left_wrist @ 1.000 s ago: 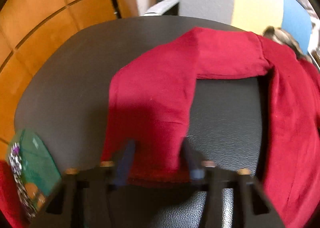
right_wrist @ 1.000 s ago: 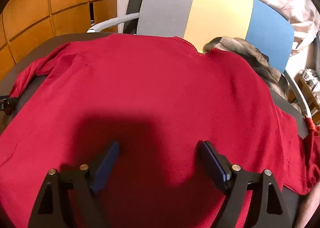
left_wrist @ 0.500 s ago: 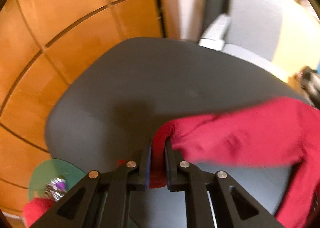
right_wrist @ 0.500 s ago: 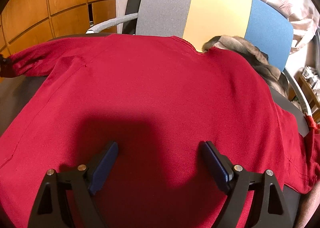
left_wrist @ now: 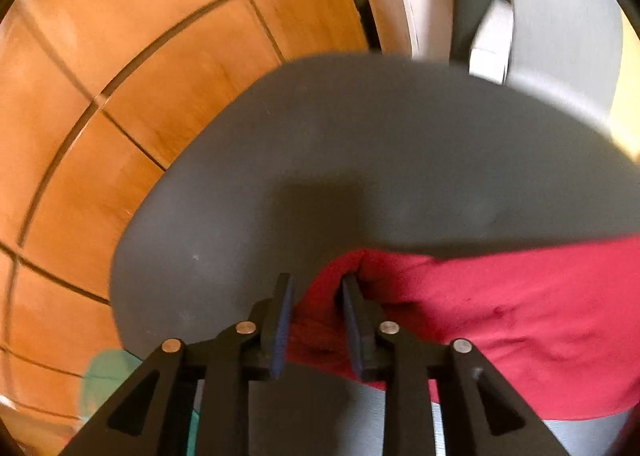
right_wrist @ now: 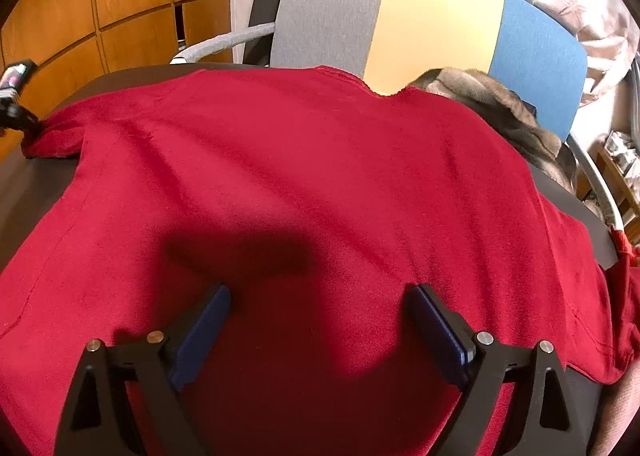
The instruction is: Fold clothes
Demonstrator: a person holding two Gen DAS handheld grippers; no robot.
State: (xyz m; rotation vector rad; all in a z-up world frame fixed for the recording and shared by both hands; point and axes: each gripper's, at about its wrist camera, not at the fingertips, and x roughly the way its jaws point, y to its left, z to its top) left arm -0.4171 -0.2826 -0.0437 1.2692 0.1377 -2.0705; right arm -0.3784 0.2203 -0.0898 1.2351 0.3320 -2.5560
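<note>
Two tongs in play: one on the sleeve, one over the body of the garment.
Left tongs (left_wrist: 314,288): low over the dark counter (left_wrist: 360,160), pointing along it; the blue pads sit a bit apart with the cuff end of the sleeve (left_wrist: 480,308) bunched between them. Can't really tell if they're gripping it or just loose around it, the frame is blurry.
Sleeve: runs off to the right from the tongs, stretched out sideways across the counter.
Right tongs (right_wrist: 320,296): spread wide, angled down just over the lower middle of the red sweater (right_wrist: 320,160), nothing between the pads.
Red sweater: laid flat on the counter, neckline at the far edge, covering most of the top.
Left tongs seen from the right camera (right_wrist: 16,112): at the far left edge, right at the sleeve's tip.
Background: chair back (right_wrist: 432,16) in grey, yellow and blue behind the counter, furry brown thing (right_wrist: 500,112) by the sweater's far right shoulder, wood panels (left_wrist: 120,76) on the left.
</note>
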